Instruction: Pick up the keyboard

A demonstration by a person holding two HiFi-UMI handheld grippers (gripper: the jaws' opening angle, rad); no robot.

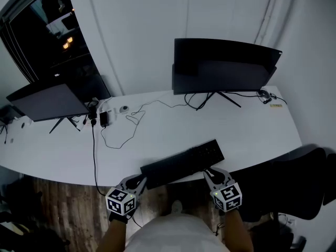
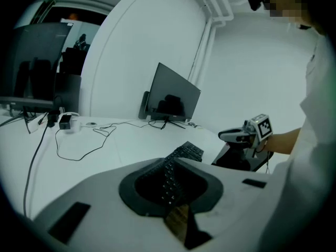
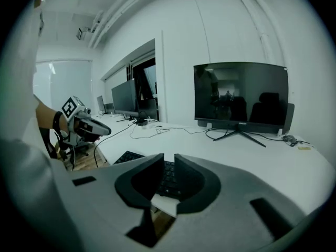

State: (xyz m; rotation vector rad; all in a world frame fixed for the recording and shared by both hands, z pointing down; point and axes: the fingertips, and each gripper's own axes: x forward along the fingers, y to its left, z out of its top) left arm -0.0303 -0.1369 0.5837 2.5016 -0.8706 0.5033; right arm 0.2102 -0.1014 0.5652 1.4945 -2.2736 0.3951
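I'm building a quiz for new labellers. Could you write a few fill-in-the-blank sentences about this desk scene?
The keyboard on the desk is ___ in colour.
On the desk stand ___ monitors.
The left hand-held gripper has its jaws ___.
Missing words: black; two; shut.

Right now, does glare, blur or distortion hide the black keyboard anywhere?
Head view: dim, bluish but sharp, the flat black keyboard clear on the white desk. Left gripper view: fisheye bend, dark corners. Right gripper view: same bend; the black monitor screen mirrors the room.
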